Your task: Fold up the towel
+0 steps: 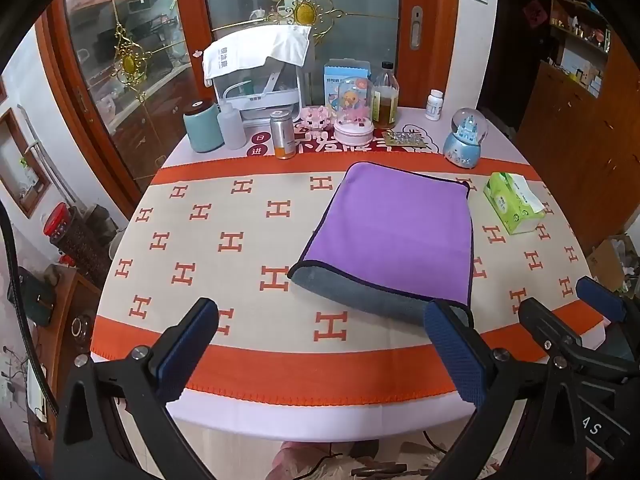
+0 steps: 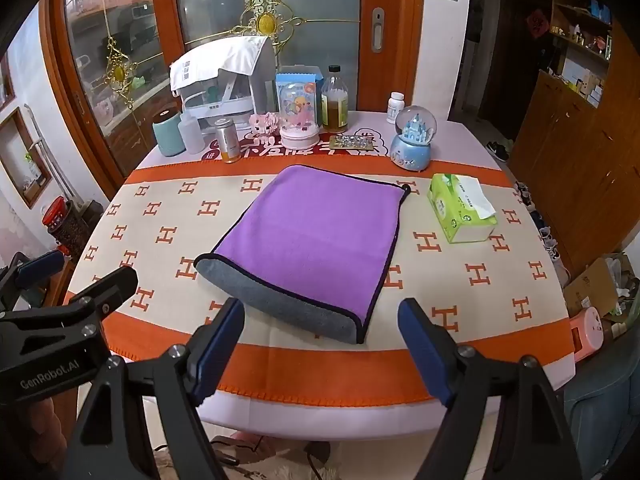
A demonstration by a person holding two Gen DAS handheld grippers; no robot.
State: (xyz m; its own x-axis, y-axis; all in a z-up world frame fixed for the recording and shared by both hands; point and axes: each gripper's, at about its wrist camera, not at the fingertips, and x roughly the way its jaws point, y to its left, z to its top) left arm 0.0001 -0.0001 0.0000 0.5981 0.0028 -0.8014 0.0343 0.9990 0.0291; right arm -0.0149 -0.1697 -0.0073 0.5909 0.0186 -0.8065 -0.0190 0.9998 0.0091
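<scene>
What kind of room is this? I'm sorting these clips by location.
Most likely a home dining or living room. A table under a patterned cloth carries household clutter: snow globes, a tissue pack, bottles. Behind it stand glass sliding doors, and shoes lie on the floor.

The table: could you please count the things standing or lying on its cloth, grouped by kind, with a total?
On the table:
Towels: 1, the purple towel
Tissue packs: 1
Snow globes and domes: 2
Bottles: 3
Cans and canisters: 2
Blister packs: 1
Pink toys: 1
Boxes: 1
Covered racks: 1
Total: 13
</scene>
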